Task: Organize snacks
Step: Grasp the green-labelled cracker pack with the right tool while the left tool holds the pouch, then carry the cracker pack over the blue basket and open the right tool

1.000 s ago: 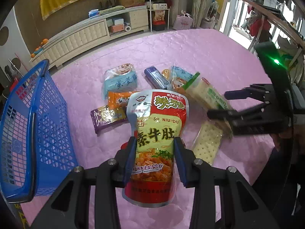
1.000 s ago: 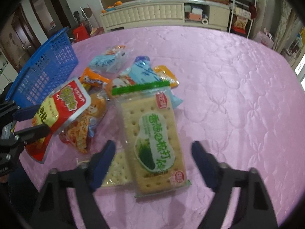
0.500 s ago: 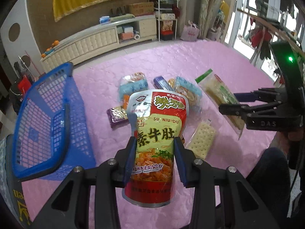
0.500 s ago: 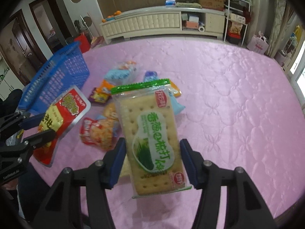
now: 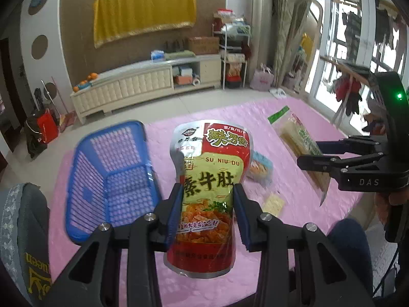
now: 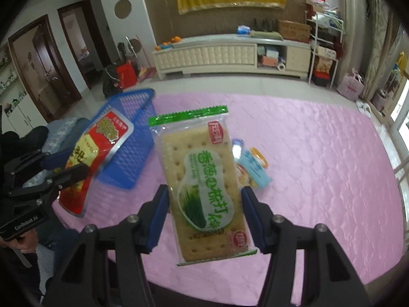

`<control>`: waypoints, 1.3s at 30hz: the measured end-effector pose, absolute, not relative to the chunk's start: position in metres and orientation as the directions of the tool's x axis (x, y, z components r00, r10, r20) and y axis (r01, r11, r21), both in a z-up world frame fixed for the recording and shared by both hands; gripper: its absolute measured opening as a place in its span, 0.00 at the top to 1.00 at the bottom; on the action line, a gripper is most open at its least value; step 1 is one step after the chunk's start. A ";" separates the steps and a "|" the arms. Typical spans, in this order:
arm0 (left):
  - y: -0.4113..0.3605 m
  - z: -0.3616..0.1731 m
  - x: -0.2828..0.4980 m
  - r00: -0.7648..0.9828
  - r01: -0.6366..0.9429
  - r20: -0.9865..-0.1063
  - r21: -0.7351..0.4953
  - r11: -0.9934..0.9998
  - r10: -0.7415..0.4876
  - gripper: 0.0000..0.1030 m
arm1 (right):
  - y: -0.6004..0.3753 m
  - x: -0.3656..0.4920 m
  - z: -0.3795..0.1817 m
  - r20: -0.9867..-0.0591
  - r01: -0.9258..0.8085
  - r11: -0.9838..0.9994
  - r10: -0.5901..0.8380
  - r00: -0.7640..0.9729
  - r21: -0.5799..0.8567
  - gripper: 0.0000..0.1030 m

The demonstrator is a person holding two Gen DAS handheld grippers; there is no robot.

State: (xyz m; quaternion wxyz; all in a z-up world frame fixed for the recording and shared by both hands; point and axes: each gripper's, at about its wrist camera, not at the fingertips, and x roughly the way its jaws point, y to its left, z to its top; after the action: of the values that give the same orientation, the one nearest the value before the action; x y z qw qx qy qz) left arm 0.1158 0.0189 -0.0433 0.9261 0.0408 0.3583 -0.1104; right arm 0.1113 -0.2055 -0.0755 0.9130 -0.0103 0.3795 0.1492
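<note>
My left gripper [image 5: 208, 206] is shut on a red and yellow snack pouch [image 5: 209, 179] and holds it upright above the pink table. The pouch also shows in the right wrist view [image 6: 94, 153]. My right gripper [image 6: 204, 204] is shut on a clear cracker pack with a green label [image 6: 202, 184], lifted off the table. The cracker pack shows at the right of the left wrist view [image 5: 299, 140]. A blue mesh basket [image 5: 112, 176] stands empty on the table's left side, just left of the pouch; it also shows in the right wrist view [image 6: 130, 138].
Several small snack packets [image 6: 251, 165] lie on the pink tablecloth [image 6: 319, 153] behind the held items, partly hidden; a cracker packet [image 5: 273, 202] lies near the front. A long white cabinet [image 5: 143, 87] stands on the floor beyond the table.
Both grippers have risen higher above the table with their packs. The right gripper closed on the cracker pack and lifted it. The basket now appears nearer the left gripper.
</note>
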 end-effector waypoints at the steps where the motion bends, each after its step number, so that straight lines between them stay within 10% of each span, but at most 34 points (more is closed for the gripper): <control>1: 0.023 -0.039 0.115 0.724 0.231 -0.667 -0.005 0.973 -0.176 0.64 | -0.200 0.112 -0.069 -0.687 -0.288 0.952 0.277 0.671 0.102 0.40; 39: 0.182 -0.041 0.210 0.724 0.082 -0.689 0.038 0.996 -0.033 0.64 | -0.028 0.239 -0.056 -0.754 -0.477 0.875 0.365 0.546 0.078 0.40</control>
State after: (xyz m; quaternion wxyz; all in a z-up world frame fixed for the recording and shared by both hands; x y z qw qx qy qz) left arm 0.2103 0.1822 -0.0406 0.9277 0.0328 0.3705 -0.0308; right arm 0.2392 -0.0284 -0.0557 0.8766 -0.0684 0.4115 0.2401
